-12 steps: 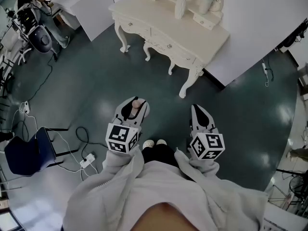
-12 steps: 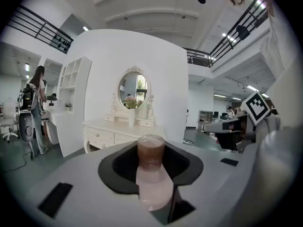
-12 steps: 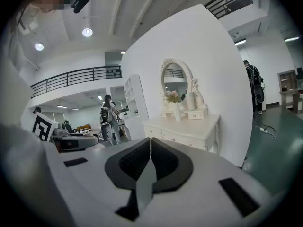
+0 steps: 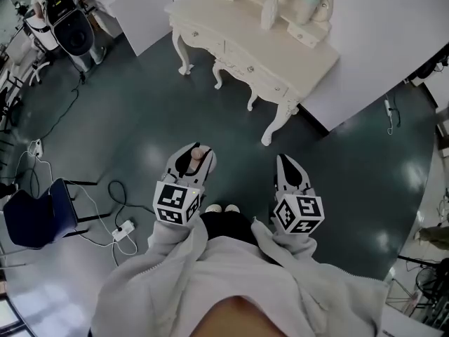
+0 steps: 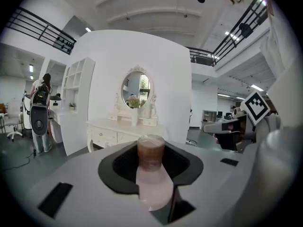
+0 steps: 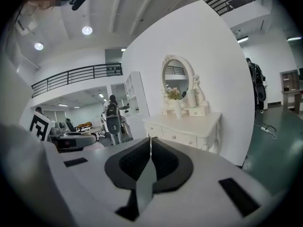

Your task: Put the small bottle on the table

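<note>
The dark green floor fills most of the head view, and the person stands on it, well apart from the furniture. A white partition wall rises behind a cream dressing table on curved legs. An oval mirror stands at the back of its tabletop, seen from the left gripper view. A blue chair sits at the left edge of the floor, with cables trailing near it.

The person's grey sleeves reach forward to both tools. The left gripper is held over the floor, its fingers grasping the small bottle. The bottle stands upright between them (pale pink body, brown top), nowhere near the tabletop. The right gripper hovers beside it at about the same height, its fingers clenched together with nothing between them.

A white vase of flowers stands on the tabletop in front of the mirror. A white power strip lies on the floor near the chair.
</note>
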`<state>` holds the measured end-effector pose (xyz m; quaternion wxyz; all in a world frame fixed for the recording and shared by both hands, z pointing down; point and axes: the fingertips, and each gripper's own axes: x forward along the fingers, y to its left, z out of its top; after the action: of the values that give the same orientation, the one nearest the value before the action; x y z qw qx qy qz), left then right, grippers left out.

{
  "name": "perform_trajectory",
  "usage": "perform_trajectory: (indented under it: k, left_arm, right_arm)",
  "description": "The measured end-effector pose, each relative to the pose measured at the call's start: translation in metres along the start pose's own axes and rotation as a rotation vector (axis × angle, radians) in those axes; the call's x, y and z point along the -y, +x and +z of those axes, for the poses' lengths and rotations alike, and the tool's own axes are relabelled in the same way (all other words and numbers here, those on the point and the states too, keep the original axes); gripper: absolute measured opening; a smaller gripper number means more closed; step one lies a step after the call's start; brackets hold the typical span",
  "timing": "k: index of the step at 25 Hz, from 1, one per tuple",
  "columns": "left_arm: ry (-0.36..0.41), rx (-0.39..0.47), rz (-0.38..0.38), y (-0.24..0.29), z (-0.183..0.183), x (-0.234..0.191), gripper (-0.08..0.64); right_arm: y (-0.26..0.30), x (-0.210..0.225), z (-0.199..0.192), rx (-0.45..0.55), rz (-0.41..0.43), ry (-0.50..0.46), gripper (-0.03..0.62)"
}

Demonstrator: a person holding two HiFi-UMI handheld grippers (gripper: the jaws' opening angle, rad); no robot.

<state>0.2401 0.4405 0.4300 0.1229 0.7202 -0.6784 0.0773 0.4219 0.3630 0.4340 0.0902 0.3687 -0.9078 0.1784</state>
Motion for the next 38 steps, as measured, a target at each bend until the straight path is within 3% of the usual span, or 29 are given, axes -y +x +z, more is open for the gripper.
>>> perform_trajectory:
  k: [12, 21, 38]
  left_arm:
    - [-0.003, 0.017, 0.057, -0.005, -0.011, 0.011, 0.144]
    - [0.005, 0.000, 0.049, 0.014, -0.013, 0.005, 0.144]
    - [0.031, 0.029, 0.004, 0.138, 0.057, -0.096, 0.144]
  right_arm:
    - [0.002, 0.010, -0.018, -0.017, 0.044, 0.019, 0.035]
    - [0.025, 0.009, -0.019, -0.032, 0.076, 0.022, 0.035]
    - [0.168, 0.018, 0.057, -0.021, 0.066, -0.008, 0.035]
